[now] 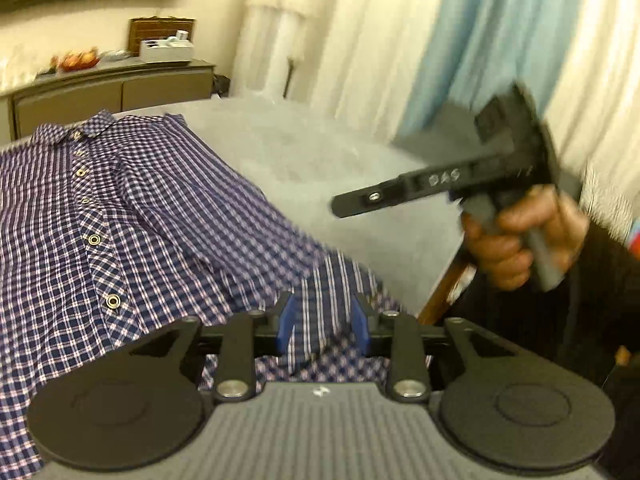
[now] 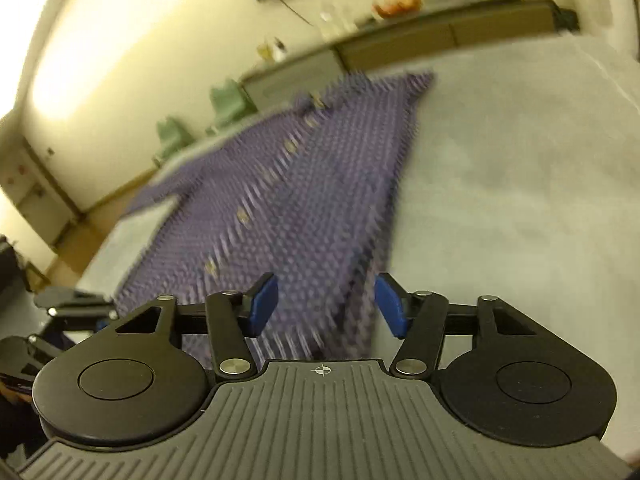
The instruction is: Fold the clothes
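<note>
Shirt (image 1: 132, 208) lies spread flat on the grey bed (image 1: 320, 152), front up, snap placket running from collar down toward the left gripper (image 1: 324, 326). Collar end sits at the far side of the bed, nearest the low sideboard (image 1: 112, 88) along the wall.

Left gripper: blue fingers (image 1: 285, 326) slightly apart, a fold of the shirt's hem fabric between them. Cannot tell if the pads actually press on the cloth.

Right gripper (image 2: 326, 306): fingers (image 2: 262, 304) clearly apart, nothing clamped. It hangs above the shirt's near edge, off the fabric; the shirt is heavily motion-blurred in that view. From the left wrist view the same tool shows up to the right of the shirt, raised over bare bed, gripped by a hand (image 1: 516, 240) in a dark sleeve.

Curtains (image 1: 492, 40), white and pale blue, hang beyond the bed on the right gripper's side. Fruit bowl (image 1: 78, 60) and a box sit on the sideboard.
</note>
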`<state>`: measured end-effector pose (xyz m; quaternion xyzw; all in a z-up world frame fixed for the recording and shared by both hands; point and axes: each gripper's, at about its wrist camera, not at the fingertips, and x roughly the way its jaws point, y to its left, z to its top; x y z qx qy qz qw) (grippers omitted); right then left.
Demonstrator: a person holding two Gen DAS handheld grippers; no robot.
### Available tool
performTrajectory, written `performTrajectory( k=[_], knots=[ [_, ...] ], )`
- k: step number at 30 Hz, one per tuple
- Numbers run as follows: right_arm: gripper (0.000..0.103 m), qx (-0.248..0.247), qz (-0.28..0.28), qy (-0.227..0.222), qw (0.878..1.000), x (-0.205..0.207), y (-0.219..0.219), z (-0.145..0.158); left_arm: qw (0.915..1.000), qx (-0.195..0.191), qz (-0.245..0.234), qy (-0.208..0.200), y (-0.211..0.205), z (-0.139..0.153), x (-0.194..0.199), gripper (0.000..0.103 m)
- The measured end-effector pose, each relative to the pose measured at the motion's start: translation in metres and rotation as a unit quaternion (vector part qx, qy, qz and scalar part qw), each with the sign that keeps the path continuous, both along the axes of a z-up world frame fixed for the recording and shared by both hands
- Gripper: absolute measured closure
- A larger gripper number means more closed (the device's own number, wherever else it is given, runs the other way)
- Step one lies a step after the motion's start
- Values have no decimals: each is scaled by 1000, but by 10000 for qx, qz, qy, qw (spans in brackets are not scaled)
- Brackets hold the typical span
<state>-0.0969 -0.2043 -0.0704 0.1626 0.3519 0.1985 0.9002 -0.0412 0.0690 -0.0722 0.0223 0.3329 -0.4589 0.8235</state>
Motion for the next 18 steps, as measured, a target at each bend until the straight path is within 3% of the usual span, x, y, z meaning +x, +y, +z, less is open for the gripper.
performTrajectory(
  k=[2,4,6,8,10,12,14,16,18],
  knots=[
    [54,295,324,186,9989,32,9,-7,9994,-49,350,47,8,4,12,72],
    [55,222,503,794,9953,40,14,-29,9970,-41,768,-15,23,12,24,67],
    [56,-277,598,757,9950,21,24,-39,9920,-106,1251,-144,52,27,39,51],
    [56,-849,753,744,9908,11,32,-31,9831,-325,1781,-269,95,47,59,48],
    [53,-1345,706,557,9868,10,38,-12,9681,-667,2400,-267,146,66,85,46],
    [51,-1558,852,226,9839,16,59,21,9429,-1191,3110,-61,204,74,120,43],
    [44,-1707,1079,-128,9793,29,90,55,9062,-1770,3828,293,270,74,150,43],
    [33,-1769,1450,-496,9722,47,135,86,8549,-2546,4450,797,339,52,171,42],
    [19,-1818,1952,-801,9604,66,192,109,7982,-3277,4904,1228,399,22,173,40]
  ],
)
